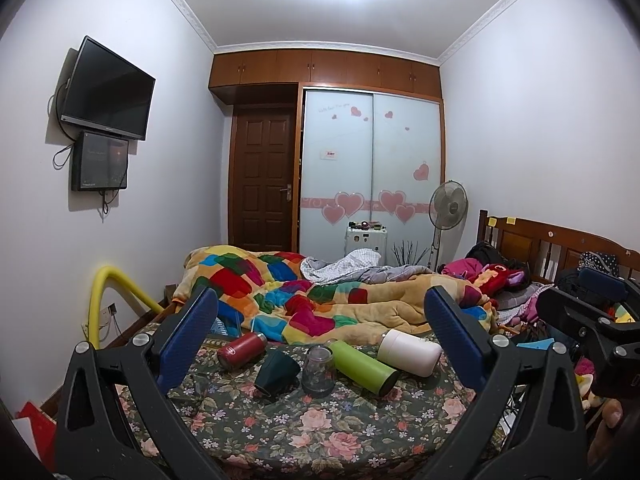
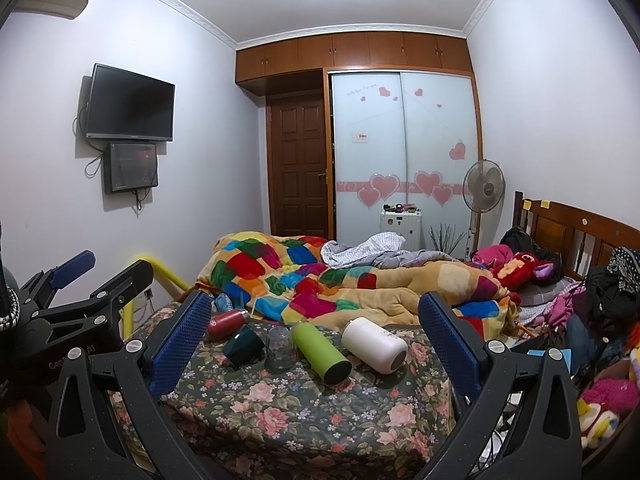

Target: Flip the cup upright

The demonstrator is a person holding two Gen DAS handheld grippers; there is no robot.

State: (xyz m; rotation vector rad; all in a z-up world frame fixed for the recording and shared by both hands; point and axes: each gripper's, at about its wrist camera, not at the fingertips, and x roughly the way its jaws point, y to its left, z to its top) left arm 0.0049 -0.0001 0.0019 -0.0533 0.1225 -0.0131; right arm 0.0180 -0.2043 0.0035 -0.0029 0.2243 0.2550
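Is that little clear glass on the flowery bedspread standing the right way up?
No, upside down. The clear glass shows its thick closed base on top and its mouth against the floral bedspread.

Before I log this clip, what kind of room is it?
A home bedroom: a wooden bed with a patchwork quilt, a sliding-door wardrobe and a wall-mounted TV.

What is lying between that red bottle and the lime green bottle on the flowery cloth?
Two cups: a dark green cup tipped on its side, and beside it a clear glass cup standing mouth down. Both wrist views show them between the red bottle and the green bottle.
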